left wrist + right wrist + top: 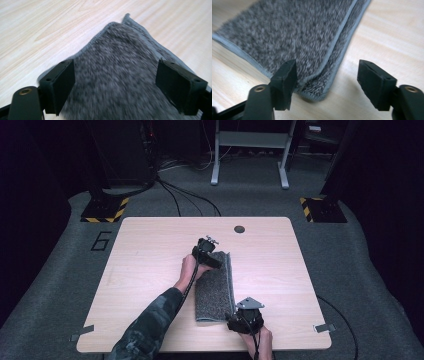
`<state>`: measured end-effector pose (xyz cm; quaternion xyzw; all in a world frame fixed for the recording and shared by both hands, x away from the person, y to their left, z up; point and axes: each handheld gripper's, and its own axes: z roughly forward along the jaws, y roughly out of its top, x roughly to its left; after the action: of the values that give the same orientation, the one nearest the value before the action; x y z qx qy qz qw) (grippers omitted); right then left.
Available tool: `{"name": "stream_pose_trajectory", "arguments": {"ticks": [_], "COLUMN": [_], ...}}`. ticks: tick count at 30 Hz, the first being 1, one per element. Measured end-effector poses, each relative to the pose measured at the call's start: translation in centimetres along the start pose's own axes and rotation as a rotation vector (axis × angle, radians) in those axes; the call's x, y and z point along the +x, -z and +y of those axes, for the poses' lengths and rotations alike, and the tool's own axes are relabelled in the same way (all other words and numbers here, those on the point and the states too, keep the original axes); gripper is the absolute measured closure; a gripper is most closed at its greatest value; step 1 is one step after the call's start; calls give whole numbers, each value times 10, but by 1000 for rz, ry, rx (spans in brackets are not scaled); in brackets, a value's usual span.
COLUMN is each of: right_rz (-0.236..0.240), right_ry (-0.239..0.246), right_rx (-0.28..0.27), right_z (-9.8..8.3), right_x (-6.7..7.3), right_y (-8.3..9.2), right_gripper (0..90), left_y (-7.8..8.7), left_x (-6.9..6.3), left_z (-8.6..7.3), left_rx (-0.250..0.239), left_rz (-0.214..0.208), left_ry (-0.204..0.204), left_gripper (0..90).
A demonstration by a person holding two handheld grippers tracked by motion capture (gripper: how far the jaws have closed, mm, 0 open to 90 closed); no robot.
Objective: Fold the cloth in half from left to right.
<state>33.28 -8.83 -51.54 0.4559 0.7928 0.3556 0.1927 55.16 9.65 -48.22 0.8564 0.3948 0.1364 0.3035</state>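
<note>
1. The grey towel (216,287) lay folded into a long narrow strip near the middle of the wooden table (145,270), running from the table's centre toward the person's edge.
2. In the right gripper view the towel (294,32) showed two stacked layers at its near corner, the top hem slightly set back from the bottom one, so the edges did not line up exactly.
3. The left gripper (207,251) sat at the far end of the strip; in its own view the jaws stood wide apart, straddling the towel (117,75) with pile between them, not pinching it.
4. The right gripper (246,317) sat at the near right corner, jaws spread wide; the left jaw was close to the corner, the right jaw over bare table.
5. Step in hand, as I judge it: one lengthwise fold was done and both grippers were positioned at opposite ends, either just let go or about to grip for another fold.
6. Next move would likely call for closing each gripper on both layers at its end, catching the bottom hem too, then lifting together so the strip stayed even.
7. Blur in both gripper views hid fine hem detail.
</note>
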Motion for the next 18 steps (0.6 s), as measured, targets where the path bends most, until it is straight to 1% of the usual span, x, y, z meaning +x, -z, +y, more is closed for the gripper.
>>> {"name": "stream_pose_trajectory", "arguments": {"ticks": [1, 3, 4, 5, 6, 8, 9, 10, 11, 12, 13, 14, 16, 17, 18], "right_rz": [11, 15, 15, 24, 46, 40, 45, 40, 39, 46, 36, 31, 25, 22, 22], "right_ry": [10, 6, 20, 15, 19, 18, 27, 37, 41, 55, 43, 46, 67, 76, 75], "right_rx": [-10, -13, -19, -9, -15, -11, -4, 14, 13, 12, 26, 41, 60, 71, 79], "right_z": [2, 8, 11, 16, 21, 29, 32, 35, 37, 39, 41, 43, 43, 43, 42], "right_x": [-4, -10, -14, -17, -20, -23, -25, -27, -27, -29, -27, -26, -26, -26, -26], "right_y": [1, 0, -2, -4, -7, -14, -18, -22, -25, -29, -33, -37, -43, -46, -48], "right_gripper": [253, 204, 187, 167, 160, 152, 148, 143, 143, 136, 137, 139, 141, 141, 141], "left_y": [6, 16, 22, 28, 31, 39, 42, 44, 46, 48, 48, 48, 44, 43, 43], "left_x": [0, 1, 2, 3, 3, 1, 1, 1, -1, -3, -6, -8, -14, -15, -14], "left_z": [-3, -9, -15, -20, -24, -39, -46, -51, -58, -66, -74, -79, -92, -95, -98], "left_rx": [-3, -15, -17, -13, -17, -9, -4, 0, 10, 8, 23, 35, 58, 65, 49], "left_rz": [0, -3, -6, -12, -13, 1, 3, 5, 15, 8, 0, 5, 22, 21, 17], "left_ry": [0, 5, 7, 2, 3, -6, -6, -9, -20, -16, -23, -34, -59, -65, -56], "left_gripper": [155, 148, 148, 145, 144, 142, 140, 140, 140, 138, 138, 138, 142, 144, 144]}}
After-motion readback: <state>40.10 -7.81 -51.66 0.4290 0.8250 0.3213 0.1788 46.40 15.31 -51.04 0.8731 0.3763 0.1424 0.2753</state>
